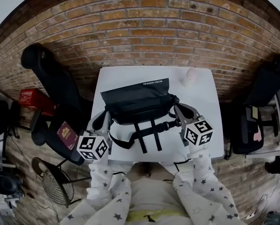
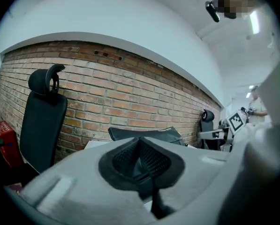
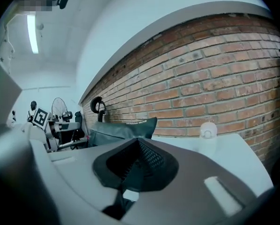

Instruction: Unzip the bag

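Note:
A black bag lies on the white table, its loose straps trailing toward the front edge. My left gripper is at the bag's left end and my right gripper at its right end. In the left gripper view the pads are pressed together, and a black strap hangs down from between them; the bag shows just beyond. In the right gripper view the jaws are likewise shut on a dark strap, with the bag ahead to the left.
A small white object stands at the table's far right, close to the brick wall. Black office chairs flank the table at the left and the right. A red booklet lies on a seat at the left.

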{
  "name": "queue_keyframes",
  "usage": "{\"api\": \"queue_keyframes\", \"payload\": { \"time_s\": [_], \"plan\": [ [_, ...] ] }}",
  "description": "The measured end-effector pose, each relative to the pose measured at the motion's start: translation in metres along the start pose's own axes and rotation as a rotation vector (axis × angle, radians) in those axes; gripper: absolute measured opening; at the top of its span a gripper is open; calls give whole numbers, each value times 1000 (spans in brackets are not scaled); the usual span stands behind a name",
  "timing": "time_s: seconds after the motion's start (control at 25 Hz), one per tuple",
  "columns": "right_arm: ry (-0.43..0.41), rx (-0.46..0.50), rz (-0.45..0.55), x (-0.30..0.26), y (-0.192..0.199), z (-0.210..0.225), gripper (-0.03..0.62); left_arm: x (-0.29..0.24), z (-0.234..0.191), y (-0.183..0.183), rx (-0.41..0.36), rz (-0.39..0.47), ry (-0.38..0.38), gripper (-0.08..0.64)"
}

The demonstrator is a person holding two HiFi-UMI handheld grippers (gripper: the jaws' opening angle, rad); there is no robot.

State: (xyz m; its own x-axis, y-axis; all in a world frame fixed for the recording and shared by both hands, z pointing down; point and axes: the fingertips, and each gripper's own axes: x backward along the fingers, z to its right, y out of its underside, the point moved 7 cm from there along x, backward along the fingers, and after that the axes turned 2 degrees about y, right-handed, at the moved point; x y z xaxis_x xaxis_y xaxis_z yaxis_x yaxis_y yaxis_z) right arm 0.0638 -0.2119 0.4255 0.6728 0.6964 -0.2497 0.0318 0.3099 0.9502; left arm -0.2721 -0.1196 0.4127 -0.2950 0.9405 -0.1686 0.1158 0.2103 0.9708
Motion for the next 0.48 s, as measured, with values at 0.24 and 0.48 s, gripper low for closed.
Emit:
{"api": "queue_keyframes", "payload": {
  "time_s": [0.24, 0.48],
  "plan": [
    [-26, -20, 97, 12, -18, -10, 8, 12, 16, -13, -20, 25, -6, 0],
    [-53, -30, 167, 19, -37, -18, 8, 21, 28, -23, -35, 47, -24, -2]
  ]
}}
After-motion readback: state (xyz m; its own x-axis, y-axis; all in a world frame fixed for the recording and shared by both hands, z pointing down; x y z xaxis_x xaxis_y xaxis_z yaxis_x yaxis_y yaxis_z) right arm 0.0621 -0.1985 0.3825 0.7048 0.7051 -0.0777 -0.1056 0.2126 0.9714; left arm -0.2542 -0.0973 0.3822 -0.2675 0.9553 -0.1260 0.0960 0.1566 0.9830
